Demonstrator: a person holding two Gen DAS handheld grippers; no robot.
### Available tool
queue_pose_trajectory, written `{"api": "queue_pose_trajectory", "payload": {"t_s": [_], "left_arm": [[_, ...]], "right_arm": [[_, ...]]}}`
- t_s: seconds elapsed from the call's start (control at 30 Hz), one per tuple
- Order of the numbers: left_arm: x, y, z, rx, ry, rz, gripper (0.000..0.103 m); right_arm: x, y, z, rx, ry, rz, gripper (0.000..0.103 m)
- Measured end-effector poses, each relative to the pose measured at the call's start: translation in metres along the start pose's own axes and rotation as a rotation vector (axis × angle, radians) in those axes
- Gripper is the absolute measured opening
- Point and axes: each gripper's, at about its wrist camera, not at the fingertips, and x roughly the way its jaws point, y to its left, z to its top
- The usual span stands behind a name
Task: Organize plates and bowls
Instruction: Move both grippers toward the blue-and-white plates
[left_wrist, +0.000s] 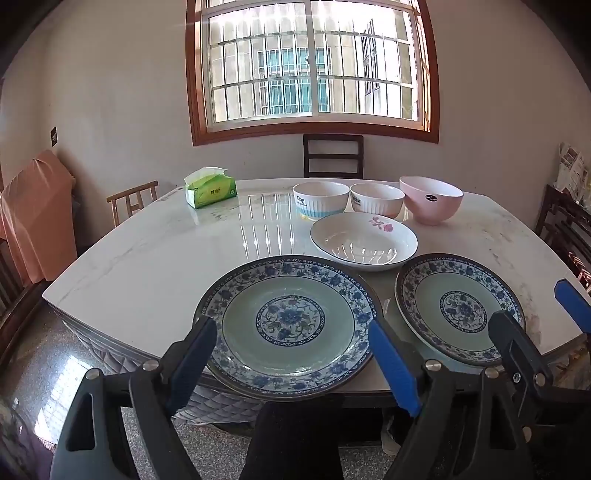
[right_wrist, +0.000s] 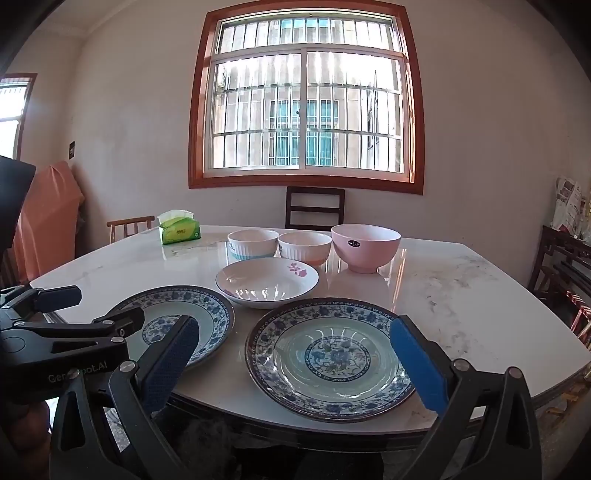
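Observation:
Two blue-and-white patterned plates lie side by side at the table's near edge: the left plate (left_wrist: 288, 325) (right_wrist: 210, 317) and the right plate (left_wrist: 458, 306) (right_wrist: 332, 354). Behind them sits a white shallow dish with a pink flower (left_wrist: 364, 240) (right_wrist: 266, 280). Further back stand a blue-striped white bowl (left_wrist: 320, 199) (right_wrist: 253, 242), an orange-based white bowl (left_wrist: 376, 201) (right_wrist: 304, 245) and a pink bowl (left_wrist: 430, 199) (right_wrist: 365, 247). My left gripper (left_wrist: 295, 354) (right_wrist: 110, 304) hovers open before the left plate. My right gripper (right_wrist: 293, 363) (left_wrist: 543, 321) hovers open before the right plate. Neither holds anything.
The white marble table (left_wrist: 147, 266) (right_wrist: 461, 295) carries a green tissue pack (left_wrist: 210, 188) (right_wrist: 179, 227) at its far left. A dark chair (left_wrist: 332, 155) stands under the window, a light wooden chair (left_wrist: 133, 199) at the left. An orange cloth (left_wrist: 37, 214) hangs by the left wall.

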Motion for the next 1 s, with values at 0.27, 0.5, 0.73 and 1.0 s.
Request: {"api": "queue_pose_trajectory", "payload": {"t_s": [0.27,0.5,0.73,1.0], "left_arm": [[0.004,0.003,0.000,-0.003,0.021,-0.003,0.086],[0.006,0.003,-0.002,-0.002,0.035,0.002,0.086],[0.009,0.005,-0.004,0.004,0.054,0.010,0.086],[0.012,0.007,-0.004,0.007,0.068,0.007,0.086]], "right_arm": [[0.000,0.000,0.000,0.002,0.011,0.028,0.102],[0.002,-0.001,-0.001,0.015,0.017,0.055,0.102],[0.005,-0.001,-0.002,0.027,0.027,0.079,0.102],[0.007,0.001,-0.004,0.043,0.038,0.130,0.102]]}}
